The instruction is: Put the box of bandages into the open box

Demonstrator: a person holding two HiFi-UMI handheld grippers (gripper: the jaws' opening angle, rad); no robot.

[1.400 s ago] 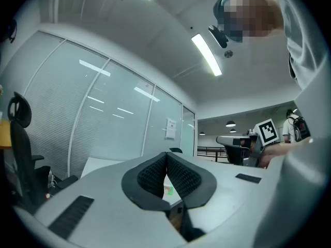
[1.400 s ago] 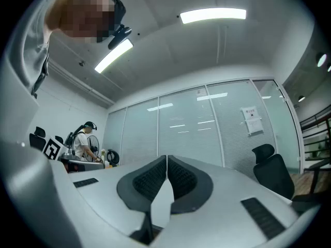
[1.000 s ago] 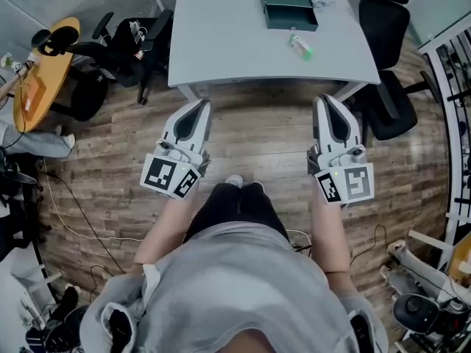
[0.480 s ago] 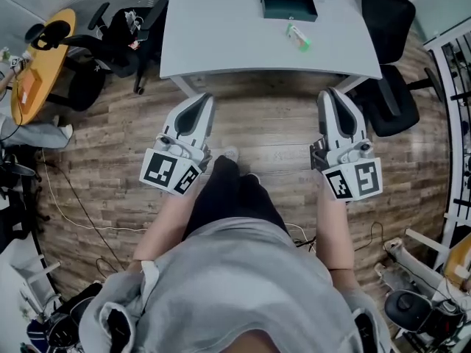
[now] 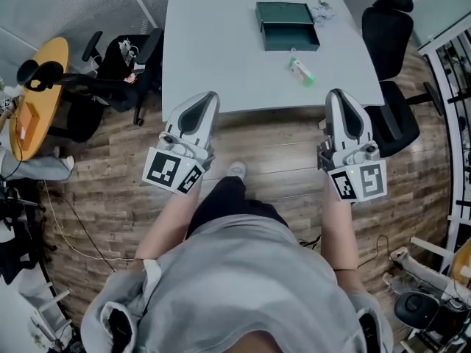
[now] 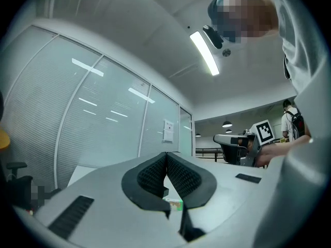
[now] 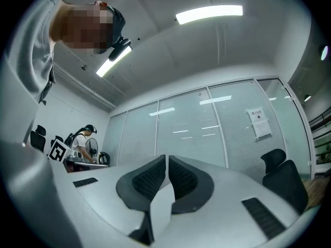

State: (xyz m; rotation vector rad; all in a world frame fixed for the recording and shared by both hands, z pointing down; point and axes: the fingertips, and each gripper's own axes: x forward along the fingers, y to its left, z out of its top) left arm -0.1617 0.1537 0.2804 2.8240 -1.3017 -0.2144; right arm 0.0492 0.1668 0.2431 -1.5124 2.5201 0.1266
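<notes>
The box of bandages (image 5: 302, 70), small, white and green, lies on the grey table (image 5: 213, 43) near its front right. Just behind it sits the open box (image 5: 287, 26), dark green, with its lid standing up. My left gripper (image 5: 209, 97) hovers at the table's front edge, left of the middle, shut and empty. My right gripper (image 5: 338, 94) is at the front right edge, close to the bandage box, shut and empty too. In the left gripper view the jaws (image 6: 166, 155) meet, and the bandage box (image 6: 176, 205) shows low between them. In the right gripper view the jaws (image 7: 166, 158) meet on nothing.
A crumpled pale thing (image 5: 321, 10) lies beside the open box. A black office chair (image 5: 390, 28) stands right of the table, more chairs (image 5: 110, 57) and a yellow round table (image 5: 33, 87) to the left. Cables (image 5: 81, 226) trail on the wooden floor. A person (image 7: 83, 138) stands far off.
The person has stepped toward the table, so both grippers now reach its front edge and the two boxes are nearer. Both grippers stayed shut.
</notes>
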